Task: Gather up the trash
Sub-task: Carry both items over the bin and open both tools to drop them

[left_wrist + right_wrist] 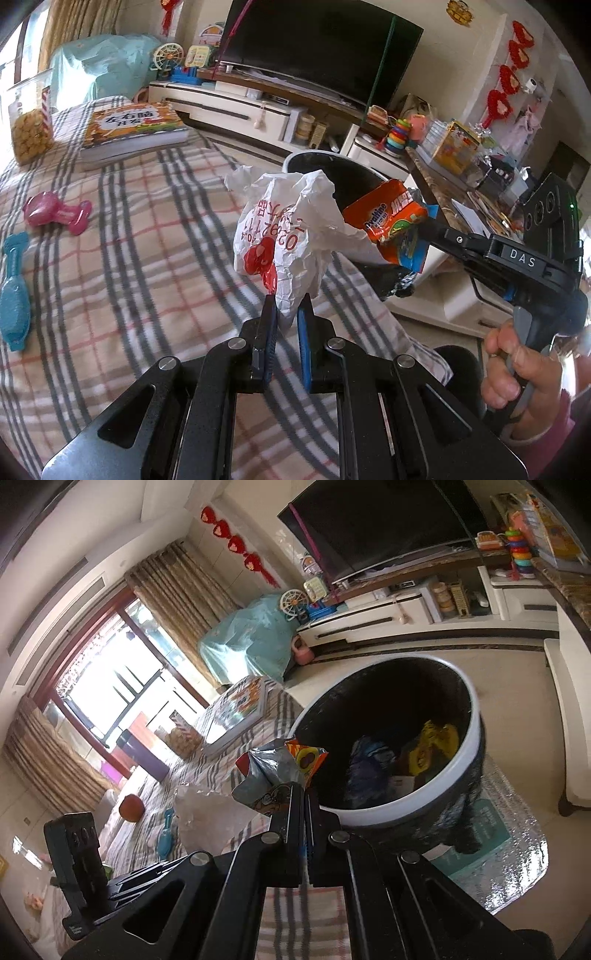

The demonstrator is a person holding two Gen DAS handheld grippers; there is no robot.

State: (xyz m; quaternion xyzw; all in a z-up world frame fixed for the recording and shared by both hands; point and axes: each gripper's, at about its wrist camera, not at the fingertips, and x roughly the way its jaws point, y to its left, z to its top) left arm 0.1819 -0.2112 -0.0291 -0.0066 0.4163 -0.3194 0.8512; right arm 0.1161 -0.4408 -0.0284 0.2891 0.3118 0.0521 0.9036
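My left gripper (pixel 286 301) is shut on a crumpled white paper bag (pixel 284 236) with red print, held up above the checked cloth. Just to its right, my right gripper (pixel 424 225) reaches in from the right, shut on an orange snack wrapper (pixel 384 216). In the right wrist view that right gripper (pixel 303 788) pinches the snack wrapper (pixel 275 770), whose silver inside shows. The round dark bin (pixel 476 720) with a white rim stands just beyond it, with several wrappers inside. The same bin (pixel 354 173) sits behind both pieces of trash in the left wrist view.
On the checked cloth (pixel 147 236) lie a pink toy (pixel 55 212), a blue brush (pixel 14 295), a thick book (pixel 133 127) and a jar of snacks (pixel 29 122). A TV cabinet (pixel 236 107) and cluttered side counter (pixel 461 177) stand behind. A hand (pixel 506 365) grips the right tool.
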